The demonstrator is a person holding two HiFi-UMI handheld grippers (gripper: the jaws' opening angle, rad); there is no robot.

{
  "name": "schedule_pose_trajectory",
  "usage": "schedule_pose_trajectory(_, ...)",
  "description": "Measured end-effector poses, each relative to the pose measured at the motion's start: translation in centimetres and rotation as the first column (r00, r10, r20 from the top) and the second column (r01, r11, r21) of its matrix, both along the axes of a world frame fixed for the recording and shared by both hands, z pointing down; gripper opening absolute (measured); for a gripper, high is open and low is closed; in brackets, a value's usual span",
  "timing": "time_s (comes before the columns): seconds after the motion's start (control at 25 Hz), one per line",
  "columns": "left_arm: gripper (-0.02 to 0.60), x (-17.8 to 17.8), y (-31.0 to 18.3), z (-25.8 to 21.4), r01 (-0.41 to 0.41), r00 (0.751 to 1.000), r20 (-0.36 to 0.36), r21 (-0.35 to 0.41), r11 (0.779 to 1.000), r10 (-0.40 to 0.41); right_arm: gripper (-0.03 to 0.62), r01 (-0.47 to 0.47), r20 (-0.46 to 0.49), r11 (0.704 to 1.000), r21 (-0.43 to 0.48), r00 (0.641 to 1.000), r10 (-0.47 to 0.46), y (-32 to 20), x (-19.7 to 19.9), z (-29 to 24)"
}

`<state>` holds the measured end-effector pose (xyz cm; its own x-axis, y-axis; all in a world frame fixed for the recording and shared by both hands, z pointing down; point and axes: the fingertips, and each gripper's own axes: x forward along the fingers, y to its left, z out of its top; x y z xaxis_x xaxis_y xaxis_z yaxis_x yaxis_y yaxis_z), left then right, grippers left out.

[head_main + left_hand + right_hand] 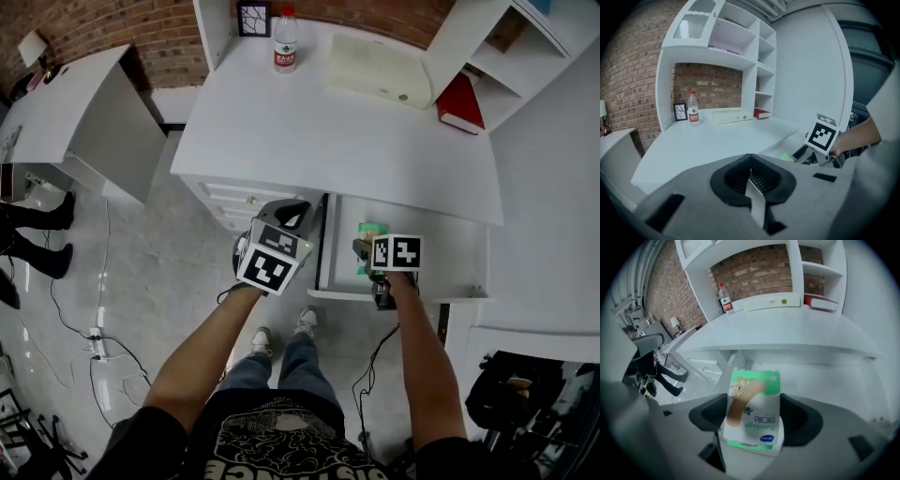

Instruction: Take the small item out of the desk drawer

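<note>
The small item is a white and green bandage box (754,405). It sits between the jaws of my right gripper (754,420), whose pads press on both its sides. In the head view the box (372,232) and the right gripper (365,249) are over the open desk drawer (448,255), near its front left corner. The drawer's white floor (825,380) shows behind the box. My left gripper (292,215) is held left of the drawer, in front of the desk, its jaws closed together on nothing (751,177).
On the white desk top (319,141) stand a water bottle (285,41), a small picture frame (253,17), a flat cream box (380,71) and a red book (460,104) in the hutch. Small closed drawers (239,199) lie left. A second desk (70,103) and a person's legs (37,234) are far left.
</note>
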<state>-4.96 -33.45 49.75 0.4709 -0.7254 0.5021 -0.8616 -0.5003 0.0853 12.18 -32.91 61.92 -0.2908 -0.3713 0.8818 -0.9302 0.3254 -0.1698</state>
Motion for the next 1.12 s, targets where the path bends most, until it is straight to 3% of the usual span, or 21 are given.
schedule_pose_trajectory(0.28, 0.008, 0.6, -0.5, -3.6, -0.006, 1.0, 0.002, 0.047, 0.999, 0.006, 0.348, -0.042, 0.053, 0.989, 0.139, 0.998, 0.034, -1.5, 0.4, -5.9)
schedule_pose_trajectory(0.52, 0.008, 1.2, -0.9, -6.9, -0.012, 1.0, -0.001, 0.091, 0.996, 0.012, 0.348, -0.057, 0.092, 0.96, 0.272, 0.995, 0.033, -2.5, 0.3, -11.9)
schedule_pose_trajectory(0.76, 0.008, 1.0, -1.6, -9.3, -0.014, 1.0, -0.002, 0.124, 0.992, 0.014, 0.348, -0.077, 0.126, 0.912, 0.403, 0.992, 0.028, -3.4, -0.3, -17.8)
schedule_pose_trajectory(1.12, 0.008, 0.3, -2.4, -12.5, -0.001, 1.0, -0.001, 0.167, 0.986, 0.002, 0.348, -0.059, 0.125, 0.809, 0.585, 0.992, -0.017, -4.2, -1.2, -25.4)
